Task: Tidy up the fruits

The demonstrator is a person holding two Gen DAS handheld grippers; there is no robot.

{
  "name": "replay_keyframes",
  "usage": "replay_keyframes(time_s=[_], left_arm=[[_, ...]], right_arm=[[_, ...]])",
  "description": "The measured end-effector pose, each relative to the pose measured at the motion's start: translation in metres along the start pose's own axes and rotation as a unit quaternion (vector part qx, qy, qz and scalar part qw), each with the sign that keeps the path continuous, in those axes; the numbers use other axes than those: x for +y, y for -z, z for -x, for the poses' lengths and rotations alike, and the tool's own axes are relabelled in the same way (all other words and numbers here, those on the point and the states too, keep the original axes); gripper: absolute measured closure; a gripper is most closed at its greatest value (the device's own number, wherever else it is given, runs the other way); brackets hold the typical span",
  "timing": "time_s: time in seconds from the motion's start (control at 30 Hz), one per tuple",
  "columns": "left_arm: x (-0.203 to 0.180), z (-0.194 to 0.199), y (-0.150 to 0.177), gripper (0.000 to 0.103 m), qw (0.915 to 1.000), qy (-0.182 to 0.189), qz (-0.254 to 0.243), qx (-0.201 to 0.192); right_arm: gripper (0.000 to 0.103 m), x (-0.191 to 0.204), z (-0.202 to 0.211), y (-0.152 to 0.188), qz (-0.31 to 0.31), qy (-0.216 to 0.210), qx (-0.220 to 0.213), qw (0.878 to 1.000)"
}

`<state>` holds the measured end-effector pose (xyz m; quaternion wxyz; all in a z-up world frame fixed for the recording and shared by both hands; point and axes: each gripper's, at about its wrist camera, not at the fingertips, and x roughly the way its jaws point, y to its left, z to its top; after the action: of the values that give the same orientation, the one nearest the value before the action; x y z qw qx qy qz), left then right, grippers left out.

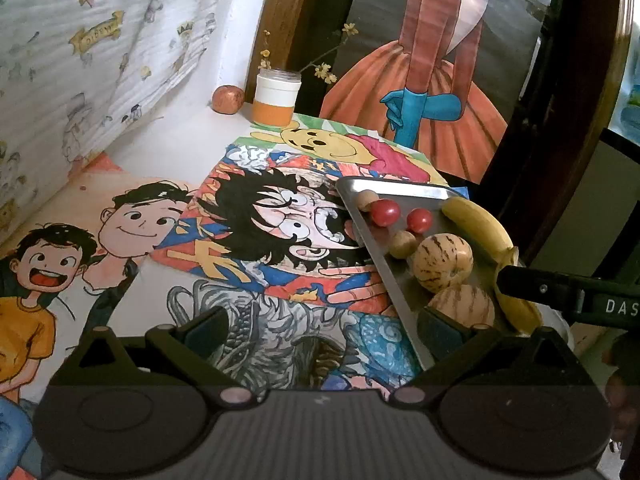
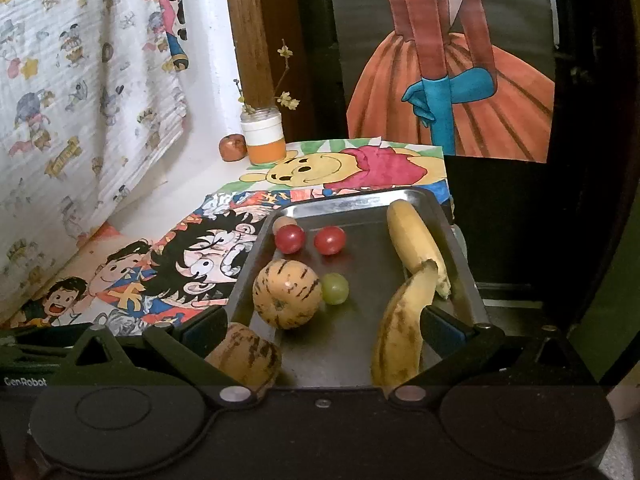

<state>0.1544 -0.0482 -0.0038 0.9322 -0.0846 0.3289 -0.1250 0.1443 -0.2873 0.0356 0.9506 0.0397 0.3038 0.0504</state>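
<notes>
On the metal tray, two bananas, striped melons, red tomatoes

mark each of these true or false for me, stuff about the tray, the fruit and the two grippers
1. Two red round fruits lie on the metal tray. True.
2. The left gripper is shut on a banana. False: its jaws stand wide open with nothing between them.
3. The tray holds two bananas. True.
4. The orange and white jar stands on the tray. False: it stands off the tray, at the back by the wall.
5. The right gripper is open. True.
6. The green grape lies beside the jar. False: it lies on the tray next to a striped melon.
</notes>
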Motion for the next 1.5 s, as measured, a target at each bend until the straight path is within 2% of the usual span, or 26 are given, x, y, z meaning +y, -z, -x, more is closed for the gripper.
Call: replay_keyframes(time_s=[0.57, 1.5], left_arm=[[0.011, 0.008, 0.017, 0.001, 1.0, -0.002, -0.003, 0.007], [0.023, 0.021, 0.025, 0.0, 0.9999, -0.008, 0.006, 0.004]], right_arm=[[0.001, -0.001, 0.015, 0.018, -0.005, 0.006, -0.002, 1.0], [0.001, 0.0, 0.022, 0.026, -0.006, 0.005, 0.001, 1.0]])
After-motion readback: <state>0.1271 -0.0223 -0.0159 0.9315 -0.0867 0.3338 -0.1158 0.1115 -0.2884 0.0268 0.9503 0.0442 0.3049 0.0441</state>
